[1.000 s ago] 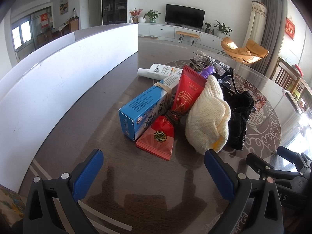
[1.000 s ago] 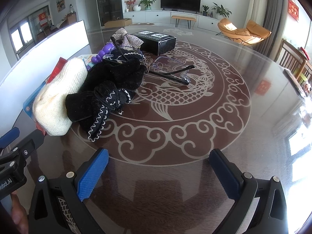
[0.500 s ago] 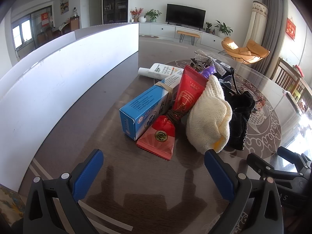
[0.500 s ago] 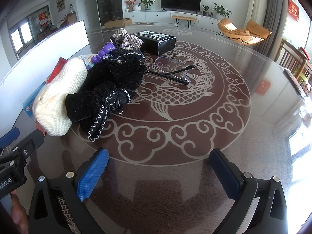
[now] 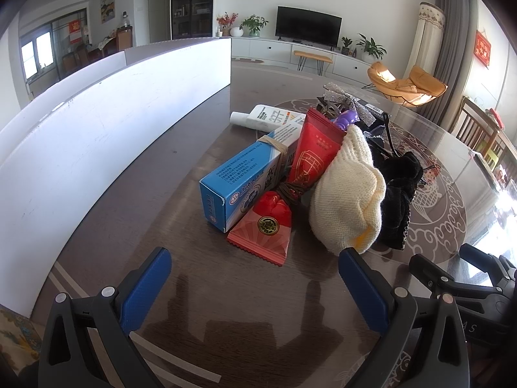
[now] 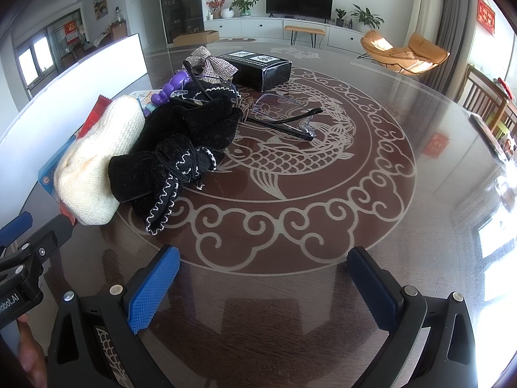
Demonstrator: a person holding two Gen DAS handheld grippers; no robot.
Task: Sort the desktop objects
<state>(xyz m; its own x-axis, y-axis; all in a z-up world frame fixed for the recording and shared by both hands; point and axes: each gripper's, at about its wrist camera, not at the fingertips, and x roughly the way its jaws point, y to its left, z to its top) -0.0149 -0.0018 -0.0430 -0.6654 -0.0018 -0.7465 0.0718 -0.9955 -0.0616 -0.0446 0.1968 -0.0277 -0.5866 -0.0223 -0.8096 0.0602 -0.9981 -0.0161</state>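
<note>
Clutter heaped at the near-left of the glass-topped counter (image 6: 371,220), nothing yet sorted out of it. Left hand-held gripper (image 5: 255,278) spread wide and empty, hovering just short of the red sachet (image 5: 263,228). Right hand-held gripper (image 6: 263,274) likewise splayed and holding nothing, over bare glass near the black velvet pouch (image 6: 181,148).

Pile, front to back: red sachet leaning on a blue medicine box (image 5: 240,186) bound with a rubber band; cream knitted piece (image 5: 347,194) touching the black pouch; white tube (image 5: 268,118) behind; purple toy (image 6: 168,89), glittery bow (image 6: 213,63), clear glasses with black arms (image 6: 284,116) and a black box (image 6: 258,66) farther off.

Probably the opening pick. Best begun from the outside of the heap: take the red sachet with the left, low and square across its flat width, lifting straight up so the blue box stays put. Keep the right clear of the left's path; knitted piece and pouch likely to drag each other, so separate gently. Glasses by the frame, not the lens.
</note>
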